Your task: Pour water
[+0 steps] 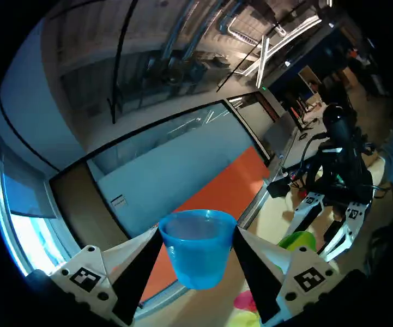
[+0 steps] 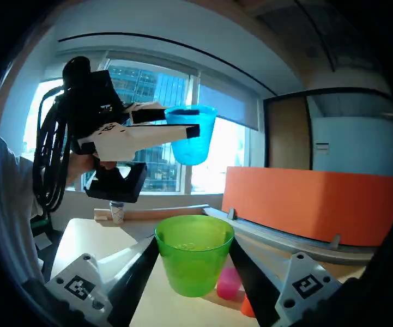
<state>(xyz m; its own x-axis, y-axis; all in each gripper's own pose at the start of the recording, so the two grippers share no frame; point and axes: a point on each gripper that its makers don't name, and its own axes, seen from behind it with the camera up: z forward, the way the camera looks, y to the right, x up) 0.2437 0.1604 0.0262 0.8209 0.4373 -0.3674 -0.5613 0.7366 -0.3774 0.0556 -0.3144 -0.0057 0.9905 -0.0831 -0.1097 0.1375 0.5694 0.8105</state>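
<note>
Clamps blue cup point(image 1: 197, 250) between fingers of left gripper point(image 1: 197, 234), upright and raised high, likely to keep water in until tipping. Grips green cup point(image 2: 194, 256) in right gripper point(image 2: 193, 242), lower, mouth up over table point(image 2: 87, 234), ready to receive.

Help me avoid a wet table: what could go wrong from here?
1. The blue cup sits well above the green cup and apart from it, so a pour from there could splash or miss onto the table.
2. The left gripper holds the tapered blue cup only by its sides; tilting may let it slip.
</note>
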